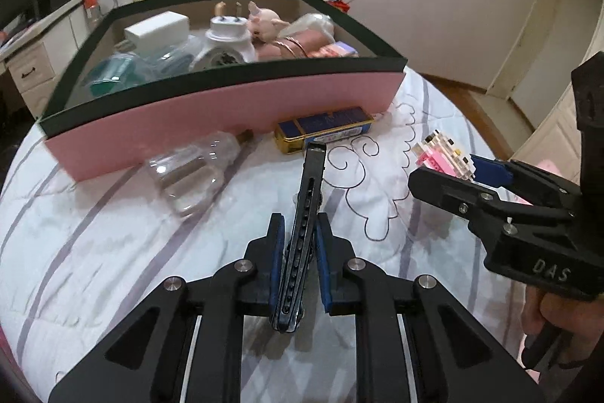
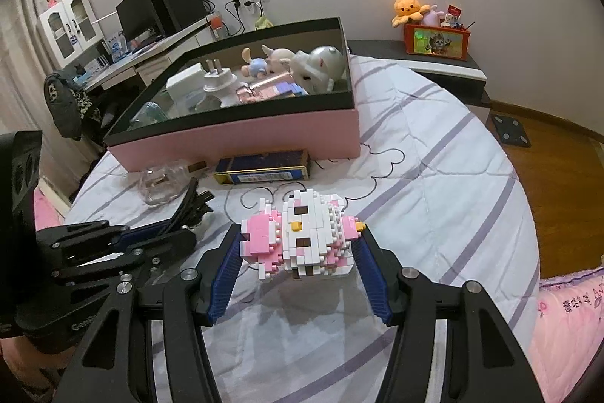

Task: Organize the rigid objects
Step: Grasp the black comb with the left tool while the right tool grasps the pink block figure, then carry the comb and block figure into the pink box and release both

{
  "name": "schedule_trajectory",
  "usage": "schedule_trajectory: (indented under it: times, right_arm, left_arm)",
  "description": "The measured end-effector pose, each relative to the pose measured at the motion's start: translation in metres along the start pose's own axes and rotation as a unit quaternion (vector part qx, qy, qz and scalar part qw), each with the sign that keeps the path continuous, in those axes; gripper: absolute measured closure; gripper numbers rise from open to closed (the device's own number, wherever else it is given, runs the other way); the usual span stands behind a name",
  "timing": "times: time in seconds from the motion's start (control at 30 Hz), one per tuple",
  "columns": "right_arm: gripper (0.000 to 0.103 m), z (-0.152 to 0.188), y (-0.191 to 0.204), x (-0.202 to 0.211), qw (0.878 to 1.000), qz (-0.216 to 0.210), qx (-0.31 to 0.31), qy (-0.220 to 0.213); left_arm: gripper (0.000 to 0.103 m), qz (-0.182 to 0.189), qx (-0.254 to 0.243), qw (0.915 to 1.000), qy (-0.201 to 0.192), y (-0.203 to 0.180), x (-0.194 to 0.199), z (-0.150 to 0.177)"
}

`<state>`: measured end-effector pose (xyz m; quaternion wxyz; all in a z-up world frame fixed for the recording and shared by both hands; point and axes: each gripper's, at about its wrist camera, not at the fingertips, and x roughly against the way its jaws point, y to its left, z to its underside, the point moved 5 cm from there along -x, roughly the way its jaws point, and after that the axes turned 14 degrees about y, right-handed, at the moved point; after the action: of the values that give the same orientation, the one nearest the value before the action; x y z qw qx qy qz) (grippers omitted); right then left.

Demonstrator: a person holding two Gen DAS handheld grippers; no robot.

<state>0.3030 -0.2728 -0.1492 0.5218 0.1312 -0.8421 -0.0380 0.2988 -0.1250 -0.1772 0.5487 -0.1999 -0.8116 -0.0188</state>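
Note:
My left gripper (image 1: 300,218) is shut on a long black slotted tool (image 1: 307,210), which points away from me toward the pink box (image 1: 226,104). In the right wrist view the same gripper (image 2: 124,244) and tool (image 2: 192,203) show at the left. My right gripper (image 2: 300,231) is shut on a pink and white brick figure (image 2: 302,237), held just above the bedspread; the left wrist view shows this gripper (image 1: 449,169) at the right. The box (image 2: 234,138) has a dark rim and holds a white plug, toy animals and other small items.
A blue and gold tin (image 1: 324,129) and a clear glass bottle (image 1: 188,172) lie on the striped bedspread (image 2: 434,176) against the box's near wall. A nightstand with a red box (image 2: 438,40) and plush toys stands behind. A desk is at the left, wooden floor at the right.

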Motion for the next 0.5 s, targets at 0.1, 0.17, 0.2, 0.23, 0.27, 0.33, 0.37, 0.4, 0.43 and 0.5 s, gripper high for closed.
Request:
schedule_trajectory:
  times: [0.1, 0.17, 0.2, 0.23, 0.27, 0.33, 0.37, 0.4, 0.43, 0.5]
  right_arm:
    - [0.044, -0.001, 0.007, 0.006, 1.000, -0.001, 0.006, -0.005]
    - [0.044, -0.002, 0.013, 0.012, 1.000, -0.003, 0.011, -0.010]
    - [0.044, -0.003, 0.016, 0.014, 1.000, -0.003, 0.014, -0.012]
    - [0.044, -0.006, 0.020, 0.018, 1.000, -0.005, 0.018, -0.015]
    - [0.044, -0.007, 0.022, 0.020, 1.000, -0.006, 0.020, -0.018]
    - [0.044, -0.012, 0.029, 0.026, 0.999, -0.005, 0.029, -0.025]
    - [0.044, -0.017, 0.033, 0.030, 0.999, -0.007, 0.034, -0.030]
    - [0.044, -0.021, 0.036, 0.034, 0.999, -0.007, 0.038, -0.034]
    - [0.044, -0.025, 0.039, 0.036, 0.998, -0.004, 0.043, -0.038]
    - [0.044, -0.038, 0.045, 0.044, 0.997, -0.004, 0.052, -0.050]
  left_arm:
    - [0.087, -0.002, 0.007, 0.9998, -0.016, 0.007, 0.017, 0.001]
    - [0.087, -0.005, 0.009, 0.9995, -0.028, 0.011, 0.030, 0.004]
    - [0.087, -0.006, 0.009, 0.9994, -0.032, 0.014, 0.033, 0.002]
    - [0.087, -0.009, 0.010, 0.9992, -0.038, 0.016, 0.038, 0.001]
    - [0.087, -0.012, 0.011, 0.9989, -0.045, 0.021, 0.045, -0.001]
    - [0.087, -0.016, 0.015, 0.9982, -0.056, 0.031, 0.058, -0.004]
    - [0.087, -0.019, 0.017, 0.9977, -0.063, 0.036, 0.065, -0.007]
    - [0.087, -0.022, 0.018, 0.9972, -0.068, 0.040, 0.069, -0.010]
    - [0.087, -0.025, 0.020, 0.9967, -0.074, 0.042, 0.073, -0.015]
    - [0.087, -0.030, 0.023, 0.9956, -0.086, 0.051, 0.081, -0.026]
